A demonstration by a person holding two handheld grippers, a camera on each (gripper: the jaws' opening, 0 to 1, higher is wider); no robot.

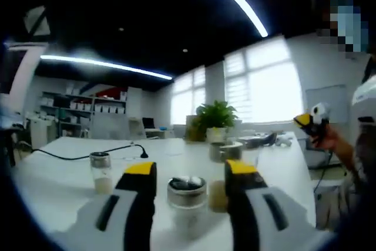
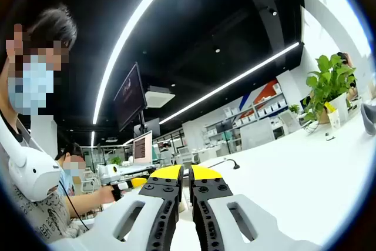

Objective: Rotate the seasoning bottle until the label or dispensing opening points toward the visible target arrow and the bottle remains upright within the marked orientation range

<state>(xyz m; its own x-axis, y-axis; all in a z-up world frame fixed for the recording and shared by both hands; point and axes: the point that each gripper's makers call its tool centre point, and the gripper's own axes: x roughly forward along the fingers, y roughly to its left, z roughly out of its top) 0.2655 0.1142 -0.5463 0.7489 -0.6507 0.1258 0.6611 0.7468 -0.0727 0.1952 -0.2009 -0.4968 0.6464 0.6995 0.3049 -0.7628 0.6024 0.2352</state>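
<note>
A glass seasoning bottle (image 1: 187, 191) with a metal lid stands upright on the white table (image 1: 70, 189), between the yellow-tipped jaws of my left gripper (image 1: 191, 170). The jaws stand open, one on each side of the bottle with a gap to the glass. A hand holds my right gripper (image 1: 306, 121) up above the table's far right edge. In the right gripper view, my right gripper (image 2: 185, 174) is shut with nothing between its jaws, over the white table (image 2: 305, 174). No arrow mark is visible.
A second bottle (image 1: 101, 171) stands to the left, and a metal-lidded jar (image 1: 226, 151) and a potted plant (image 1: 216, 120) behind. A black cable (image 1: 76, 156) crosses the table. A masked person (image 2: 29, 139) stands close on the left; another person (image 2: 73, 174) sits beyond.
</note>
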